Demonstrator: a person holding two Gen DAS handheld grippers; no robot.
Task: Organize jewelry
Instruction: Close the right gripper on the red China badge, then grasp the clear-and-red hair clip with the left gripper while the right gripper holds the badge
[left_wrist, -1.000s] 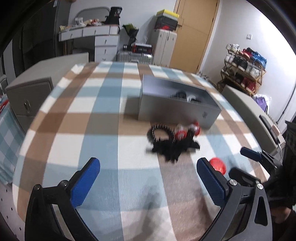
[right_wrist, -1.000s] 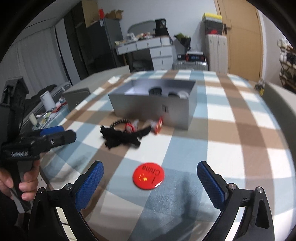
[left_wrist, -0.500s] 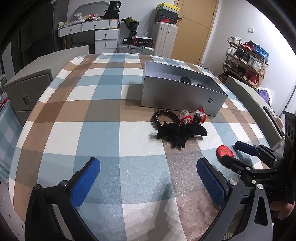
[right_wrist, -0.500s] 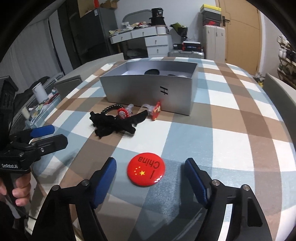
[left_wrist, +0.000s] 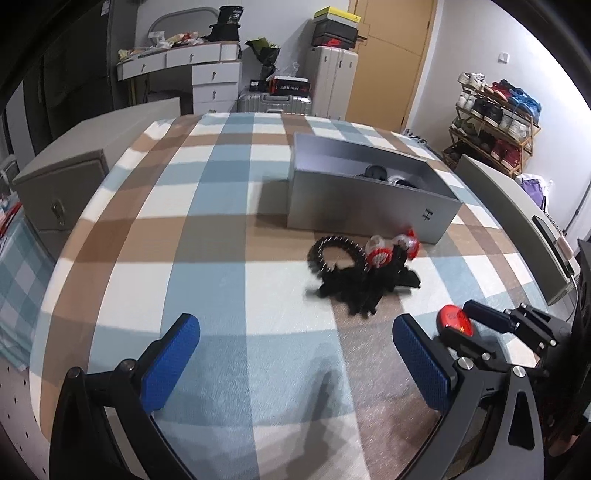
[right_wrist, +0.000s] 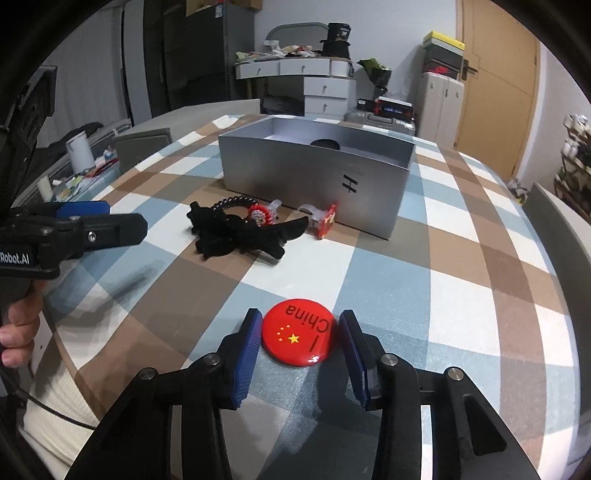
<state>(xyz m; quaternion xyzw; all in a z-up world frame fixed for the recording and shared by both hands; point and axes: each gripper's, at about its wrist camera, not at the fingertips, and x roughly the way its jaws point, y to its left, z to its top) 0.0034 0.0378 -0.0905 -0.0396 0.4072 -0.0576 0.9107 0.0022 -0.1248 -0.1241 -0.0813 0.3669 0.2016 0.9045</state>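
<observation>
A round red badge (right_wrist: 299, 338) with yellow stars lies flat on the plaid cloth, between the blue pads of my right gripper (right_wrist: 300, 334). Its jaws are closing, each pad a hair off the badge's rim. In the left wrist view the badge (left_wrist: 455, 320) shows between those fingers. Further back lie a black fabric hair piece (right_wrist: 240, 232), a black beaded bracelet (right_wrist: 236, 202) and two red rings (right_wrist: 260, 216). Behind them stands an open grey box (right_wrist: 314, 173). My left gripper (left_wrist: 295, 332) hovers open and holds nothing.
The plaid tablecloth (left_wrist: 184, 229) ends at a rounded near edge. A grey cabinet (left_wrist: 62, 192) stands to the left, a grey slab (left_wrist: 517, 221) to the right. A hand (right_wrist: 18, 332) holds the left gripper's handle. Drawers, suitcases and a shoe rack line the far walls.
The right gripper's jaws have narrowed from wide apart to just around the badge, and it has drawn closer to it. The left gripper has kept its place, still open.
</observation>
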